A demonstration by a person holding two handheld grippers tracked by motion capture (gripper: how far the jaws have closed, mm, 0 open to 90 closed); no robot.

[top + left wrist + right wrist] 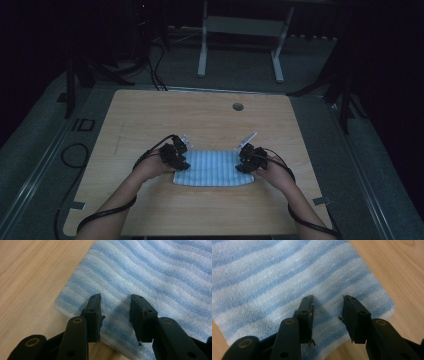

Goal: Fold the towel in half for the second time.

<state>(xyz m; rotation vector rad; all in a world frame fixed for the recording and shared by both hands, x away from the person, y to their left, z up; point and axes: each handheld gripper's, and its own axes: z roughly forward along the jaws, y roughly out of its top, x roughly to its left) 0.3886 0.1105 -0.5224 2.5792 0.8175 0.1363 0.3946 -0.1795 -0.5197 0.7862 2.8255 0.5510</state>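
**Colours and patterns on the bench**

The towel [212, 169] is showing pale blue and white stripes, wavy bands running along its length; in the left gripper view [155, 272] the white bands are looking fluffier, the blue ones deeper. The table [200, 115] is showing light wood grain, warm tan, with a dark round hole [238, 106]. Both the left gripper [181, 159] and the right gripper [245, 161] are reading matte black, with brassy rivets. The floor [45, 130] is appearing grey-green.
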